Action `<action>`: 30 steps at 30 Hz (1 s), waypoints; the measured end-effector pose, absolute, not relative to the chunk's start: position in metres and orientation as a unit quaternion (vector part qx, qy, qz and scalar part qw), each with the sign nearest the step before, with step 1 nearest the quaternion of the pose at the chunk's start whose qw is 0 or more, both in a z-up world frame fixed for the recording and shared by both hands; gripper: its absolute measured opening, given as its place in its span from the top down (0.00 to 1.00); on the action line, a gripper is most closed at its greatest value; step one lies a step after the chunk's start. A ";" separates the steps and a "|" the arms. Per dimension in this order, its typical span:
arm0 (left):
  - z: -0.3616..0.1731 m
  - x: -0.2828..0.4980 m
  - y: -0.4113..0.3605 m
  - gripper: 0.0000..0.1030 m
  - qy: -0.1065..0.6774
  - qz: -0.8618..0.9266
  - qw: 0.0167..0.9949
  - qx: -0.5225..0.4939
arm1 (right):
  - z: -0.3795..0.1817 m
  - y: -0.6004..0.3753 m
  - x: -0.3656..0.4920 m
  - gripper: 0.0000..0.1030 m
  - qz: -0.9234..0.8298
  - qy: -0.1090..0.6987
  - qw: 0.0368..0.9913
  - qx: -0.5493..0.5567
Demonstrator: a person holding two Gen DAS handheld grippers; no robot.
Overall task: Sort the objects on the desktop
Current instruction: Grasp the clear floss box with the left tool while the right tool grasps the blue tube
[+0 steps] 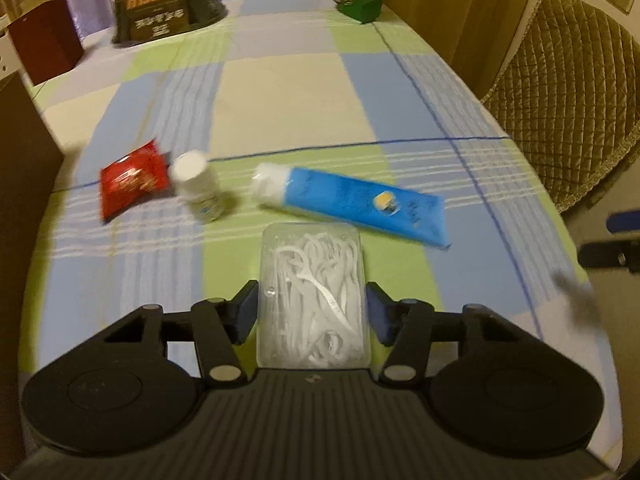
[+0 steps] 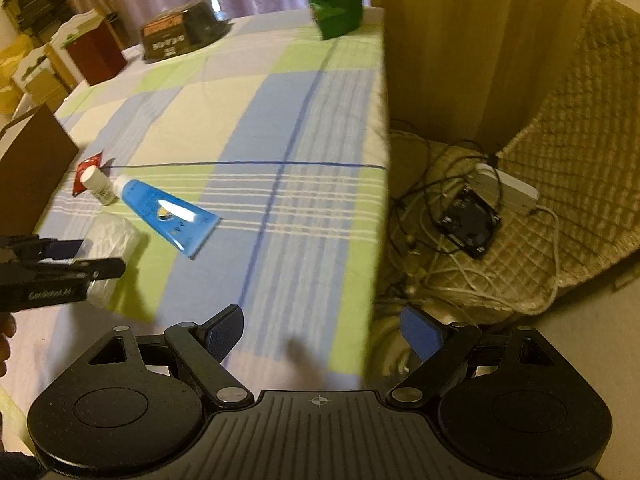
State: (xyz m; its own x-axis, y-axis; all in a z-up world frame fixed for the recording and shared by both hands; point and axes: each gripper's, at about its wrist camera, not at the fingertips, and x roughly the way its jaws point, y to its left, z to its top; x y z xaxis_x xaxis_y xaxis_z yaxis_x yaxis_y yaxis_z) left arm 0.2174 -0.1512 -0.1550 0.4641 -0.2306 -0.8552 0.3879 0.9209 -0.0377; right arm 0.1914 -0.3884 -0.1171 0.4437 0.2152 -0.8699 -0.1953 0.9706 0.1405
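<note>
The left tongs (image 1: 312,312) bracket a clear box of floss picks (image 1: 312,296), its long axis running straight out between the pads, which look pressed to its sides; whether it's lifted I can't tell. The right tongs (image 2: 322,332) hang spread and empty over the checked surface (image 2: 280,120). Beyond the box lie a blue tube (image 1: 360,208), a white bottle (image 1: 198,188) and a red packet (image 1: 130,184), all nearer the left.

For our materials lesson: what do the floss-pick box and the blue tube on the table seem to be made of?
Floss-pick box: probably clear, glossy hard plastic, since the white picks show through its lid. Blue tube: likely soft, shiny plastic, with a flat crimped end, a white cap and a bright glare patch in the right wrist view.
</note>
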 end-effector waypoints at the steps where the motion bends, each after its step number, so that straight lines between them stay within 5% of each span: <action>1: -0.154 0.214 -0.142 0.50 0.488 -0.177 0.851 0.077 | -0.118 -0.382 0.194 0.14 0.132 0.511 0.849 0.005; 13: -0.148 0.174 -0.073 0.42 0.531 -0.143 0.834 0.039 | -0.135 -0.283 0.239 0.14 0.322 0.448 0.827 -0.105; 22: -0.153 0.175 -0.073 0.48 0.522 -0.132 0.842 0.046 | -0.166 -0.228 0.284 0.15 0.419 0.419 0.784 -0.187; 23: -0.153 0.174 -0.072 0.49 0.522 -0.131 0.841 0.046 | -0.169 -0.226 0.287 0.17 0.422 0.418 0.782 -0.191; 24: -0.153 0.172 -0.070 0.49 0.523 -0.130 0.841 0.043 | -0.171 -0.224 0.289 0.28 0.424 0.414 0.781 -0.195; 25: -0.153 0.170 -0.067 0.49 0.525 -0.130 0.840 0.042 | -0.174 -0.222 0.291 0.52 0.425 0.417 0.779 -0.197; 26: -0.152 0.167 -0.064 0.49 0.527 -0.130 0.839 0.041 | -0.177 -0.220 0.293 0.57 0.426 0.424 0.774 -0.199; 30: -0.151 0.161 -0.053 0.48 0.536 -0.128 0.834 0.037 | -0.180 -0.219 0.287 0.58 0.425 0.420 0.776 -0.204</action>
State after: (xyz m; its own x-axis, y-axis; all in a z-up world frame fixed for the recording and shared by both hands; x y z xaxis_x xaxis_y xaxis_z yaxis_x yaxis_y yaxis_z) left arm 0.1607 -0.0533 -0.1512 0.3927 -0.1749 -0.9029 0.2534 0.9643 -0.0766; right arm 0.2866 -0.2186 -0.1799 0.2860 0.4890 -0.8241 -0.8308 0.5551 0.0411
